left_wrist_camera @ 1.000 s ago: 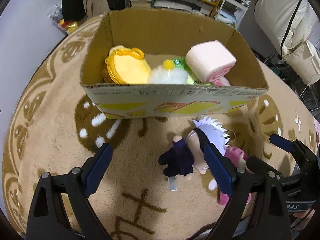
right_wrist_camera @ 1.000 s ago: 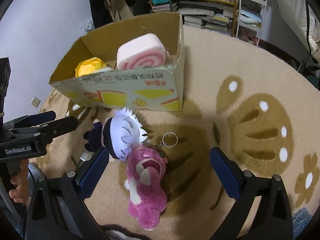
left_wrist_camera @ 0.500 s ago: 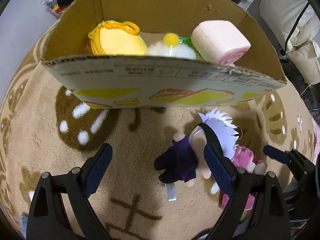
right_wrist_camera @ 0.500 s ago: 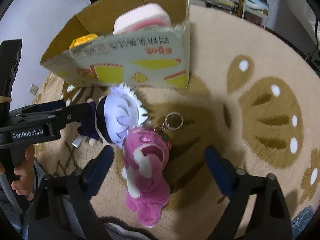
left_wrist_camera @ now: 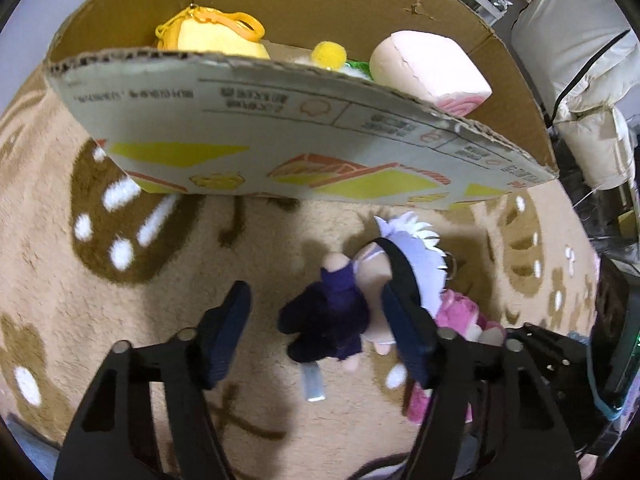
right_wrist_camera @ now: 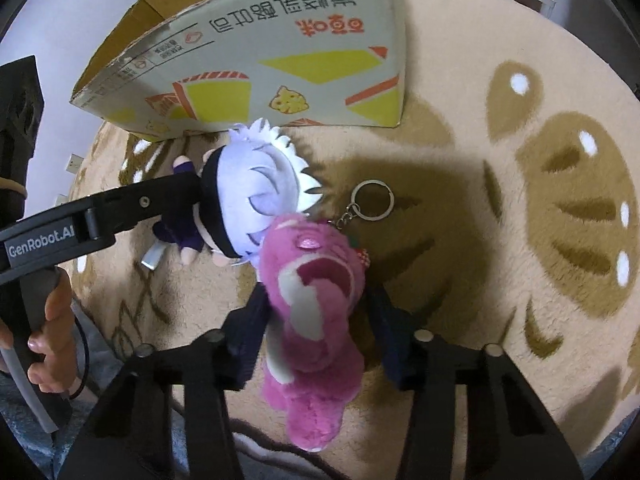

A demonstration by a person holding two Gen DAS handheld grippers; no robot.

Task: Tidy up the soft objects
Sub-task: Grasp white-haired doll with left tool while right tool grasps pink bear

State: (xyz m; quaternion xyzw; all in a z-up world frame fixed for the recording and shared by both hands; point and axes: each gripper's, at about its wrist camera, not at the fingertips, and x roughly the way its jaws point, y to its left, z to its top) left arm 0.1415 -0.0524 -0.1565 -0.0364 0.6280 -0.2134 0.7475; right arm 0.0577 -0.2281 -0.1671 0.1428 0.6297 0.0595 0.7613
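Left gripper (right_wrist_camera: 120, 210) arm, white lettering: "GenRobot.AI", the last letters partly cut by a joint.
Cardboard box (right_wrist_camera: 280, 60) side, right wrist view: upside-down Chinese characters, large grey ones and smaller orange ones, not legible enough to transcribe.
Cardboard box (left_wrist_camera: 280, 128) top strip, left wrist view: small inverted print, too blurred to read.

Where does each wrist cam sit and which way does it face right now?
Left wrist: on the left tool, facing down-forward at the white-haired doll and cardboard box; own fingers show.
Right wrist: on the right tool, facing down at the pink bear; left tool and holding hand show.
Shared: doll, bear, box, rug.
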